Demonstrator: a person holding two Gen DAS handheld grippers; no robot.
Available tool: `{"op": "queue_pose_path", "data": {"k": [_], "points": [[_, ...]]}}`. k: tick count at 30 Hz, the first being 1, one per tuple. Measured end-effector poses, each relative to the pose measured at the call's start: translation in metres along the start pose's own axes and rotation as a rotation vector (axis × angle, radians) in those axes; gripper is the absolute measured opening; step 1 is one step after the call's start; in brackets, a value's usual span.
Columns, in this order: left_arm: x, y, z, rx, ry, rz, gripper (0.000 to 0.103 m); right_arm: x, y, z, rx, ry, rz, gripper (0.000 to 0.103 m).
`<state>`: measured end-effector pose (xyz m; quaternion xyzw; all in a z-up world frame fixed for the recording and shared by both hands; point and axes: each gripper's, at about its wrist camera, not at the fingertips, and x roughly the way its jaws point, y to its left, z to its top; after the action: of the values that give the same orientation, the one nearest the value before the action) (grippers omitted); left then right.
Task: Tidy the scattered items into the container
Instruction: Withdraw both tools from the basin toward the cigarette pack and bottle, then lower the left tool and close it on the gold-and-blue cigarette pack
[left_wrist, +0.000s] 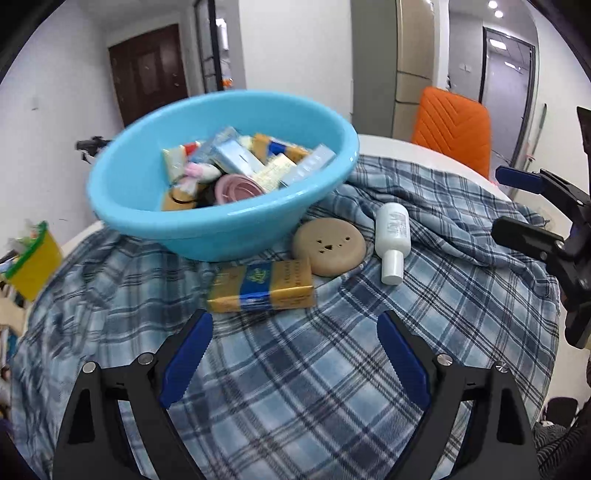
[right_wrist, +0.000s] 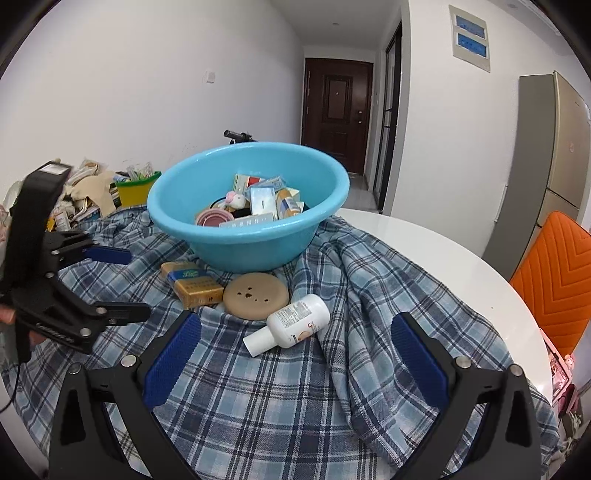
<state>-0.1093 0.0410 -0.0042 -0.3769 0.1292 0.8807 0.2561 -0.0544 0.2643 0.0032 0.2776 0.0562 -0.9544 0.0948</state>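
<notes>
Both grippers hung open and empty above three loose items in front of the filled basin.

The left gripper (left_wrist: 293, 325) had its blue-padded jaws spread wide, nothing between them, just short of the one gold-and-blue packet (left_wrist: 260, 286). The right gripper (right_wrist: 295, 334) was equally wide and touched nothing, with the one white bottle (right_wrist: 291, 325) lying on its side just ahead. One round tan disc (right_wrist: 256, 295) lay between packet and bottle, touching the light-blue basin (left_wrist: 192, 230) on the plaid cloth (right_wrist: 280, 406). Boxes, tubes and a pink lid were piled inside the basin, overlapping too much to count. An orange chair (right_wrist: 561, 280) was cut off by the frame's edge.
</notes>
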Motion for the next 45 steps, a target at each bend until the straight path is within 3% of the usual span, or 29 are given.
{"op": "queue_pose_path", "data": {"k": [11, 19, 20, 23, 36, 41, 45], "points": [[0.058, 0.018, 0.013, -0.035, 0.087, -0.037, 0.092, 0.022, -0.008, -0.003, 0.012, 0.041, 0.013, 0.102], [0.061, 0.029, 0.015, -0.06, 0.059, -0.063, 0.092, 0.036, -0.011, -0.011, 0.026, 0.08, 0.032, 0.102], [0.059, 0.03, 0.015, -0.059, 0.047, -0.046, 0.092, 0.036, -0.011, -0.011, 0.028, 0.081, 0.037, 0.102], [0.057, 0.031, 0.014, -0.033, 0.065, -0.002, 0.075, 0.034, -0.01, -0.013, 0.03, 0.084, 0.055, 0.102], [0.024, 0.068, -0.018, -0.063, 0.107, 0.184, 0.074, 0.031, 0.002, -0.013, 0.015, 0.086, 0.097, 0.102], [0.018, 0.072, -0.011, -0.166, 0.088, 0.085, 0.075, 0.031, 0.01, -0.013, 0.006, 0.087, 0.112, 0.102], [0.031, 0.052, 0.001, -0.179, 0.08, 0.022, 0.084, 0.031, 0.011, -0.014, 0.002, 0.091, 0.106, 0.102]]}}
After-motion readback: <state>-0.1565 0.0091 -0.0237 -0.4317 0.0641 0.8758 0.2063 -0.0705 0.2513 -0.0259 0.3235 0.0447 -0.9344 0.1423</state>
